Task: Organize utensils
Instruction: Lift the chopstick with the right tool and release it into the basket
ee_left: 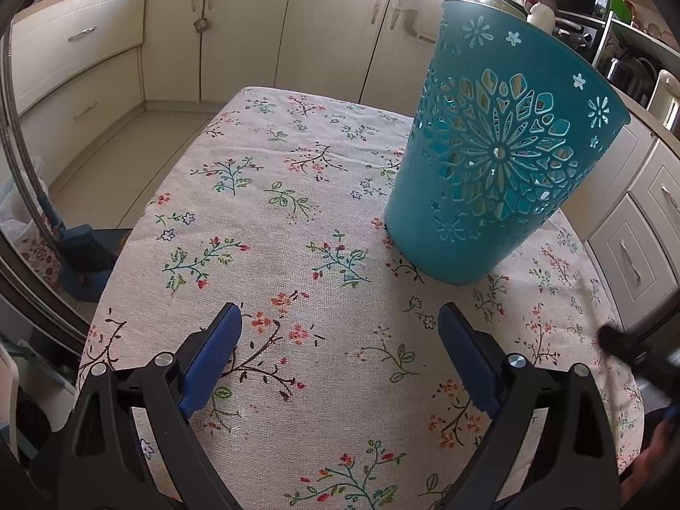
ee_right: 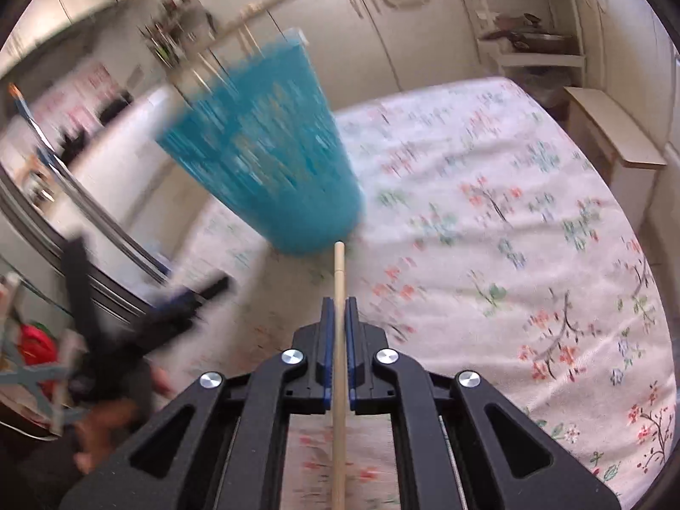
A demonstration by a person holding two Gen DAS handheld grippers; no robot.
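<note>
A teal plastic basket (ee_left: 497, 170) stands on the floral tablecloth (ee_left: 272, 229) that covers the tabletop, toward its far right part in the left wrist view. Its wall widens toward the rim and is pierced with a large flower cut-out, ringed by smaller flower and star holes. Through those holes pale, wood-coloured pieces show inside it (what they are I cannot tell). In the right wrist view the same basket (ee_right: 272, 148) is heavily blurred, and nothing of its contents can be made out.

The left hand-held gripper (ee_left: 340, 331) hangs over the near part of the tabletop with its blue-padded fingers (ee_left: 212, 357) spread wide and nothing between them; the basket stands ahead of it and to the right, apart from it.

The right hand-held gripper (ee_right: 338, 310) is closed tight on a thin, round, light wooden stick (ee_right: 338, 340). The stick runs straight between the blue pads and out past the fingertips, and its tip lies just at the foot of the basket; whether it touches I cannot tell. Its other end runs out of view at the bottom edge.
</note>
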